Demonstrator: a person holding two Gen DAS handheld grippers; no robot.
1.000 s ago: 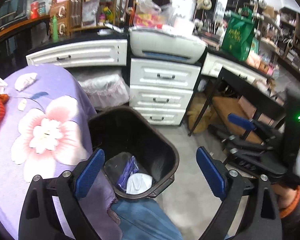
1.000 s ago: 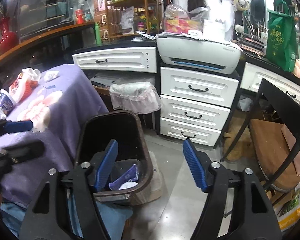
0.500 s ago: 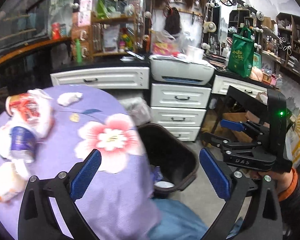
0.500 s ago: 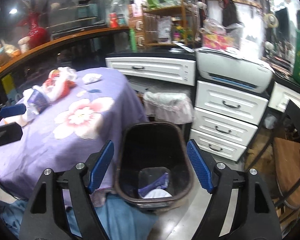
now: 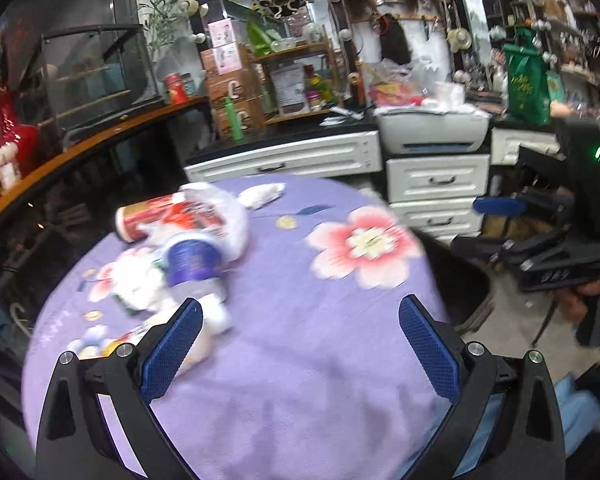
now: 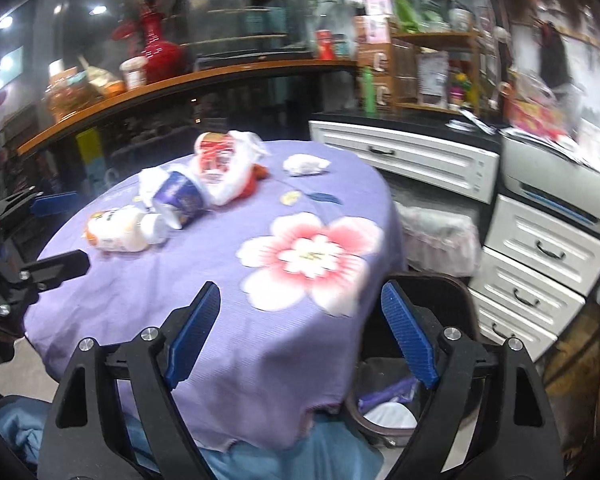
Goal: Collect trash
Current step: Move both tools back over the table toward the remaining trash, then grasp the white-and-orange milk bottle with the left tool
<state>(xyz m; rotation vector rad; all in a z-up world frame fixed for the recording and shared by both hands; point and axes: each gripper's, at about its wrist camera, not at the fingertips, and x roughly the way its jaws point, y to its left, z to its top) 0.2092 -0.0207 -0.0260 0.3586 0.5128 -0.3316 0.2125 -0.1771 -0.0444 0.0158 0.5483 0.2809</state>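
Both my grippers hang empty with jaws spread wide, the right gripper (image 6: 300, 336) having just been opening with nothing between them, the left gripper (image 5: 298, 344) over the near edge of the table (image 5: 300, 400). The bin (image 6: 440, 292) sits low beside the table at my right, already holding scraps. Further off lies the trash: a white bottle (image 6: 120, 234) on its side, long axis across my view, cap toward the tipped blue cup (image 6: 180, 196). Beyond, a red cup in a plastic bag (image 6: 220, 160) and a crumpled tissue (image 6: 306, 165). I reckon the round bottle may roll off if nudged, and the loose bag could snag.
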